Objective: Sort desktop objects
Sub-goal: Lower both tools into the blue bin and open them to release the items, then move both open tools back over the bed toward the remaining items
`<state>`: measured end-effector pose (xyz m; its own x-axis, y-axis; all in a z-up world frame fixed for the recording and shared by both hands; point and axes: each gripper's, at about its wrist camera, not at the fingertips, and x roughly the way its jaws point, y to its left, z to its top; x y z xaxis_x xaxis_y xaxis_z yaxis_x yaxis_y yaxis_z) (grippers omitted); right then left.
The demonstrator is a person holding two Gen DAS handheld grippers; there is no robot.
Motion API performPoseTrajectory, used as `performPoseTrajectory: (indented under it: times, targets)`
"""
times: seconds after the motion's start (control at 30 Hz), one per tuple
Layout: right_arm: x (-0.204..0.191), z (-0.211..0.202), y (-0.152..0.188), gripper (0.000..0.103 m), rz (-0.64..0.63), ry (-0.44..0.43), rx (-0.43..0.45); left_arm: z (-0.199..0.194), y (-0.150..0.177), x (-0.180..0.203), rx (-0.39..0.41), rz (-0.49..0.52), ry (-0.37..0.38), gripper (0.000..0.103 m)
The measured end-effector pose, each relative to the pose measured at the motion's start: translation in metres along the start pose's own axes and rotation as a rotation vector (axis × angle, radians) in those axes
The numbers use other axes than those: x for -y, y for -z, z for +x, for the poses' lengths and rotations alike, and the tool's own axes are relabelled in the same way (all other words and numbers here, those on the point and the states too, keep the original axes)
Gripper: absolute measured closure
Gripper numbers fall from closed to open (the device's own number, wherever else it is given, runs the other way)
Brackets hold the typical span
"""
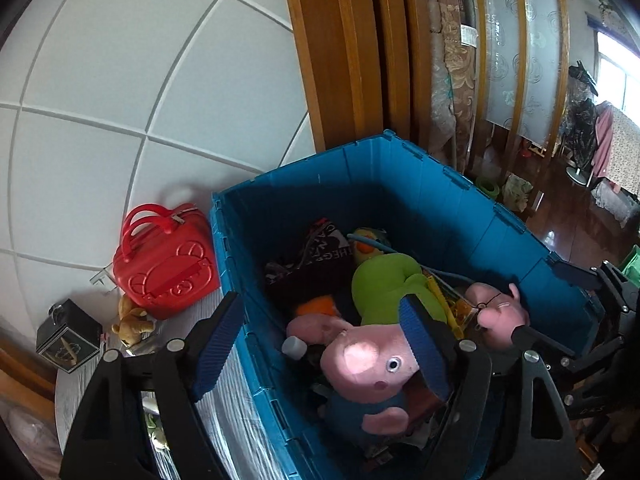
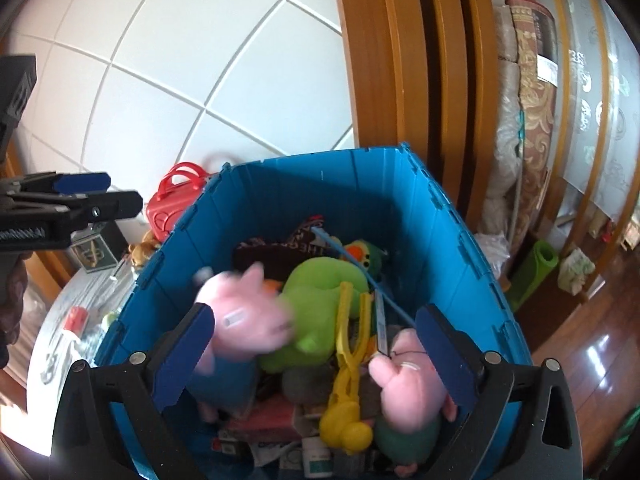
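Note:
A blue plastic crate (image 1: 404, 184) (image 2: 320, 192) holds several toys. A pink pig plush in a blue outfit (image 1: 368, 364) lies at its near left and is motion-blurred in the right wrist view (image 2: 244, 320). A second pink pig plush (image 1: 500, 312) (image 2: 408, 380) lies at the right, beside a green plush (image 1: 384, 284) (image 2: 320, 300) and yellow plastic tongs (image 2: 348, 364). My left gripper (image 1: 324, 344) is open over the crate's left wall, holding nothing. My right gripper (image 2: 316, 360) is open above the crate, holding nothing.
On the round table left of the crate stand a red toy case (image 1: 164, 260) (image 2: 176, 200), a small brown plush (image 1: 132, 322) and a black box (image 1: 66, 336). White tiled wall behind; wooden door frame (image 1: 344, 52) and rolled carpets (image 2: 532, 120) to the right.

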<state>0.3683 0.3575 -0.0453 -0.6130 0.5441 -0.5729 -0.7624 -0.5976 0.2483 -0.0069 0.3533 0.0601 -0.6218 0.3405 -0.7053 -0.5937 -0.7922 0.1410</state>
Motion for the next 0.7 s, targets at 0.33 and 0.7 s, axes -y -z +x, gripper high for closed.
performPoseTrajectory:
  times: [0.33, 0.7]
  targets:
    - [-0.051, 0.004, -0.005, 0.001, -0.007, 0.006, 0.005, -0.006, 0.038, -0.047, -0.024, -0.071, -0.017, 0.024]
    - [-0.155, 0.024, -0.013, 0.001, -0.102, -0.047, -0.030, -0.017, 0.116, -0.143, -0.061, -0.196, -0.062, 0.024]
